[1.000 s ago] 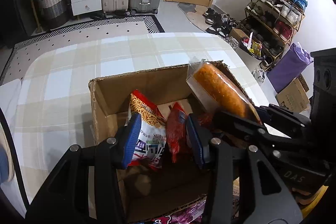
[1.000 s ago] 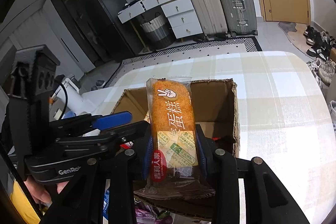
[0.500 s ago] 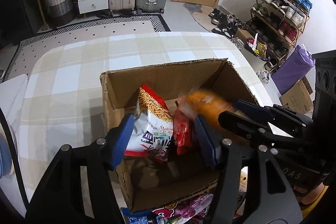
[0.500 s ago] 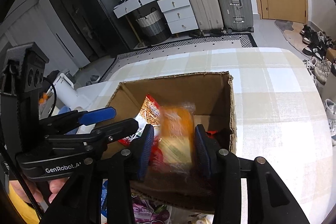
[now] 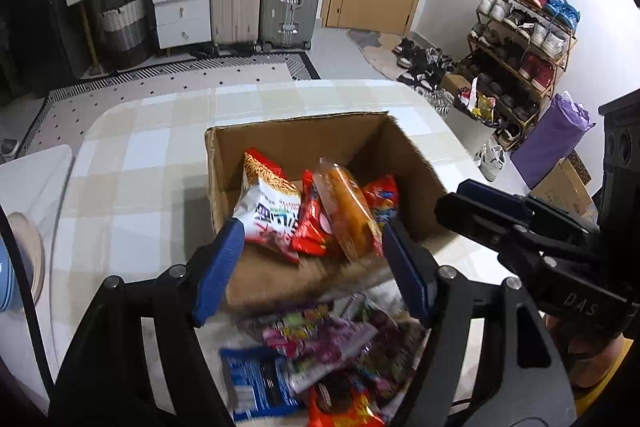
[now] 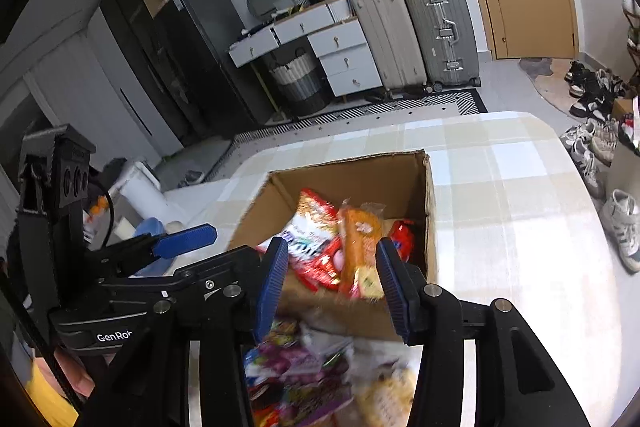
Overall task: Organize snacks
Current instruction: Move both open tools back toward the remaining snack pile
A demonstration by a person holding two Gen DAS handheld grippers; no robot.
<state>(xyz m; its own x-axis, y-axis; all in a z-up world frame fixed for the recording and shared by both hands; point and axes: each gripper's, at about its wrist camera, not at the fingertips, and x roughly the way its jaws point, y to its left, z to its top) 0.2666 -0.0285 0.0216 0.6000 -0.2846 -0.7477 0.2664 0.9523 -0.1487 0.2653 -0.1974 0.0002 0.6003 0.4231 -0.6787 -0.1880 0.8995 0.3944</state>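
Note:
An open cardboard box point(image 5: 280, 143) point(image 6: 348, 163) stands on the checked table. Leaning inside it are a red and white noodle bag point(image 5: 268, 211), red packets point(image 5: 310, 223) and an orange cake packet point(image 5: 346, 211) point(image 6: 358, 247). My left gripper point(image 5: 312, 267) hangs above the box's near wall, jaws opening, nothing between them. My right gripper point(image 6: 333, 285) is also over the near wall, jaws opening, and the cake packet lies free beyond its pads. Loose snack packets point(image 5: 320, 347) point(image 6: 304, 367) are piled on the table in front of the box.
The checked tablecloth point(image 5: 132, 187) has free room left of and behind the box, and on its right point(image 6: 500, 227). The table's right edge drops to a floor with shoes point(image 6: 588, 163). A pale round object point(image 5: 24, 259) sits at the left edge.
The right gripper let go of the orange cake packet, which dropped into the box. Both grippers drew back and up from the box, and their jaws widened.

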